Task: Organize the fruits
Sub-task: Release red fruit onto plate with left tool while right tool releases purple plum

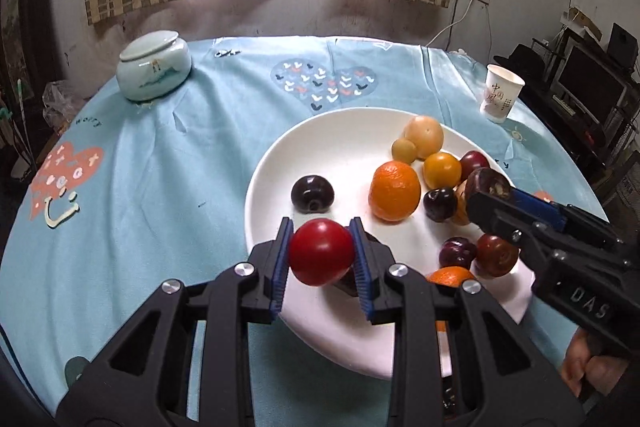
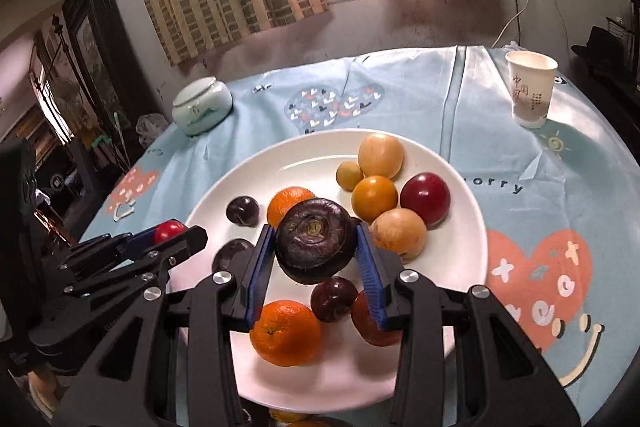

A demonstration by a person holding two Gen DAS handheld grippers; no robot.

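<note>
My left gripper is shut on a small red fruit, held above the near-left rim of a white plate. In the right wrist view, the right gripper is shut on a dark purple-brown round fruit, lifted over the plate. The plate holds several fruits: oranges, yellow ones, dark plums and a red one. The right gripper also shows at the right of the left wrist view, and the left gripper at the left of the right wrist view.
A round table carries a light blue cloth with heart prints. A lidded pale green ceramic jar stands at the back left and a paper cup at the back right. A curtained window is behind; dark furniture stands to the right.
</note>
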